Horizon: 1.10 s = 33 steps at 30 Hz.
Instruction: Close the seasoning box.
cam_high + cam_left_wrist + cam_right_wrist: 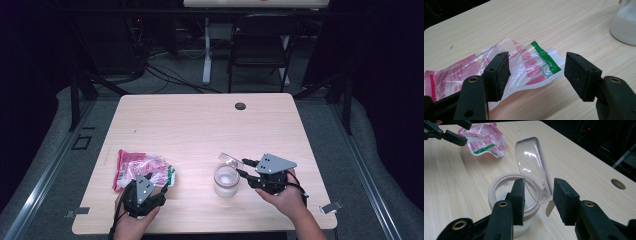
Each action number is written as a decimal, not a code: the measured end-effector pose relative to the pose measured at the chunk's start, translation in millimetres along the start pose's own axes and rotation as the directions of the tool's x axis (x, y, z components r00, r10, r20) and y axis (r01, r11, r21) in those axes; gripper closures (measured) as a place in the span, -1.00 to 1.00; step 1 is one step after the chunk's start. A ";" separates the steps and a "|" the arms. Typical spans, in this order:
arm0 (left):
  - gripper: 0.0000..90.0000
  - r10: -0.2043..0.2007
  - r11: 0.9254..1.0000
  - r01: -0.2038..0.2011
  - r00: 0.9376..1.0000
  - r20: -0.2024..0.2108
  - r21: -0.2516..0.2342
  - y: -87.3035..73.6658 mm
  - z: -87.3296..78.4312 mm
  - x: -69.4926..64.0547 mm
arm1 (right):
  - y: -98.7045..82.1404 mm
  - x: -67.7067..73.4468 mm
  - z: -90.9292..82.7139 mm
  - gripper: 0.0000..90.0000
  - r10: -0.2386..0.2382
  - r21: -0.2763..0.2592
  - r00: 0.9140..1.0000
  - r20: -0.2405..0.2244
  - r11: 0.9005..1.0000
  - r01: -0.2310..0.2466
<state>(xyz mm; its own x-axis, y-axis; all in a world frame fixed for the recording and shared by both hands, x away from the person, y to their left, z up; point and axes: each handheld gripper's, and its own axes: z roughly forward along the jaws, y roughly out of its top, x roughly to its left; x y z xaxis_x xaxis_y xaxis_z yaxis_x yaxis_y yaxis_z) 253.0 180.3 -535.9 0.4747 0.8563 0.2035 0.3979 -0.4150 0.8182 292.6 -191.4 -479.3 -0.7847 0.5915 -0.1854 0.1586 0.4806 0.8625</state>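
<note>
In the high view, the jar point(226, 181) stood on the table point(200, 120) just left of the right gripper point(243, 167), its clear lid point(228, 159) raised at the jaw tips; whether they touched was too small to tell. The left gripper point(150, 176) sat at the plastic bag point(142, 168).

In the left gripper view, that gripper point(536, 72) gaped over the bag point(499, 68) without pinching it; the jar point(624, 25) was cropped at the corner.

In the right gripper view, the gripper point(539, 197) stood released, the hinged lid point(534, 170) upright between its pads, seemingly unclamped, above the jar point(511, 192).
</note>
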 end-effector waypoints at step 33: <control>-0.18 0.000 1.000 0.000 1.000 0.004 -0.002 1.4 2.8 0.6 | -2.9 8.1 2.0 0.06 -0.036 0.010 0.995 -0.094 0.999 0.037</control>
<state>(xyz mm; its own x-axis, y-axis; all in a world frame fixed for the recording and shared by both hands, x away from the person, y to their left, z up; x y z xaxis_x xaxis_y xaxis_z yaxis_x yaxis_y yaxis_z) 256.0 179.3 -536.2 0.4777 0.8552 0.2009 0.3967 -0.4140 0.8193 287.0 -186.7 -484.2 -0.8427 0.5104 -0.1713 0.1354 0.5088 0.8502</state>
